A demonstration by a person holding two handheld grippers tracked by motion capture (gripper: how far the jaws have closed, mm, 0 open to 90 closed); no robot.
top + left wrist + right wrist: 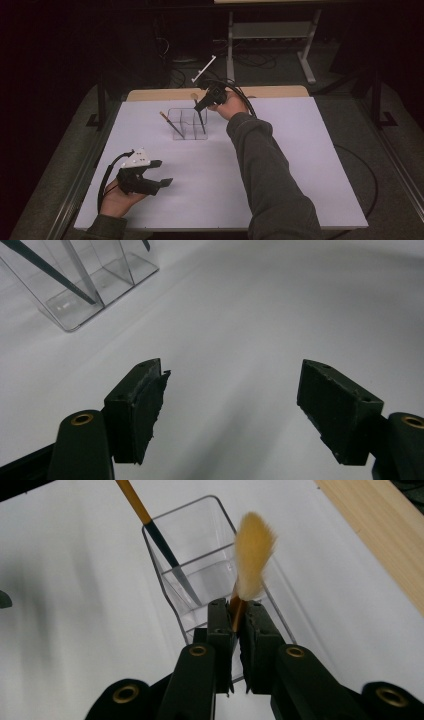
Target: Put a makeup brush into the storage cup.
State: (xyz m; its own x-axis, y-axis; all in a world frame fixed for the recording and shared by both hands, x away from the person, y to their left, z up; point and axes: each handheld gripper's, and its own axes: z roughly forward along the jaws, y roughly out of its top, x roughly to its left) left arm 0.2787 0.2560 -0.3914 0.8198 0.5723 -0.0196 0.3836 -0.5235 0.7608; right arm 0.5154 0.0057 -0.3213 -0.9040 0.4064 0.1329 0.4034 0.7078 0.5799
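Observation:
A clear two-compartment holder (187, 123) (200, 565) (90, 285) stands on the white table, toward its back. A dark brush with an orange end (171, 124) (150, 525) leans in its left compartment. My right gripper (204, 104) (236, 611) is shut on a second brush (199, 117) (252, 550) with a pale yellow bristle head pointing up. That brush's handle reaches down into the right compartment. My left gripper (161, 172) (230, 390) is open near the front left of the table, with nothing between its jaws.
The white tabletop (280, 165) has a bare wooden strip (270, 92) along its back edge. Behind the table stand a metal shelf frame (272, 35) and cables on the floor. A cable (362, 175) curves off the table's right side.

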